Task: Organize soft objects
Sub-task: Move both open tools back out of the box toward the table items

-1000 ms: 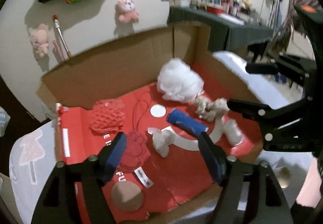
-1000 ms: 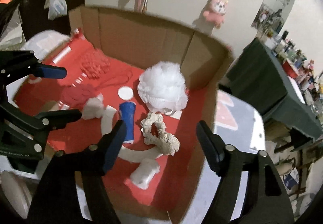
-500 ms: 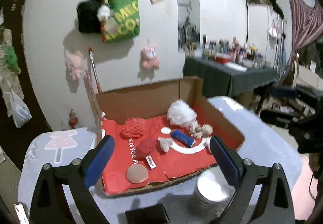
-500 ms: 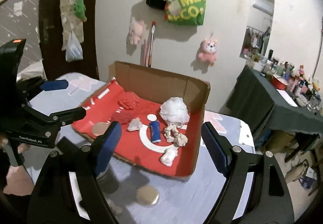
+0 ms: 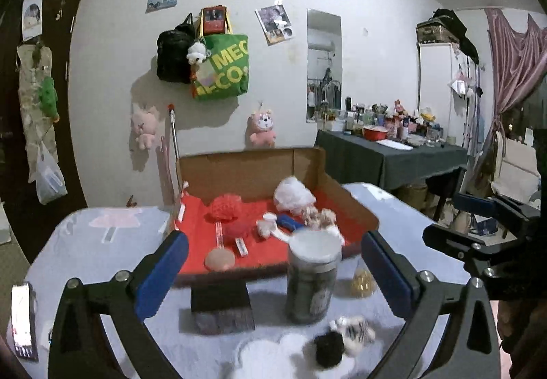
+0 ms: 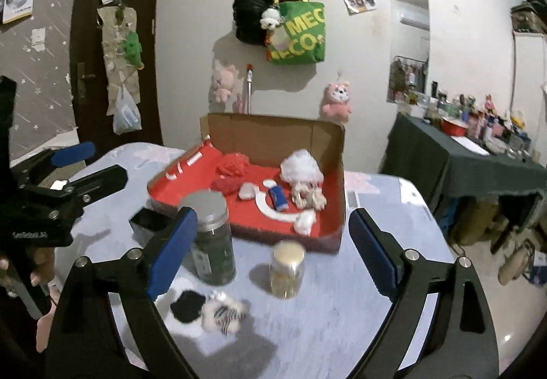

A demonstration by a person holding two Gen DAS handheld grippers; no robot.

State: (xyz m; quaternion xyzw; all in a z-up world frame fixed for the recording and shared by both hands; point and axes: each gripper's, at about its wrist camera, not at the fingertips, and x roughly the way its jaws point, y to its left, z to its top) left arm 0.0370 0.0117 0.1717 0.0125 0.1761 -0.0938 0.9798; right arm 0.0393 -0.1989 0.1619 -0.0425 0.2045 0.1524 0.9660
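A cardboard box (image 5: pixel 239 161) (image 6: pixel 273 132) with a red lining stands mid-table. In it lie a white fluffy puff (image 5: pixel 294 196) (image 6: pixel 301 167), a red mesh sponge (image 5: pixel 225 206), a blue roll (image 6: pixel 277 197), a knotted rope toy (image 6: pixel 307 196) and a round beige pad (image 5: pixel 220 257). On the cloth nearer me lie a black pompom (image 6: pixel 188 305) (image 5: pixel 330 348) and a striped fluffy piece (image 6: pixel 224 310) (image 5: pixel 355 334). My left gripper (image 5: pixel 272 242) is open and empty, well back from the box. The jaws of my right gripper (image 6: pixel 271 216) are opening, with nothing between them.
In front of the box stand a tall jar with dark contents (image 5: pixel 312 276) (image 6: pixel 212 238), a small jar of yellow stuff (image 6: pixel 287 268) and a black box (image 5: pixel 220 297) (image 6: pixel 150 221). A phone (image 5: pixel 24 321) lies at the table's left edge. A dark cluttered table (image 6: pixel 461 160) stands to the right.
Both grippers have drawn back from over the box and their jaws have spread wider. The jars, black box and fluffy pieces on the near table have come into view.
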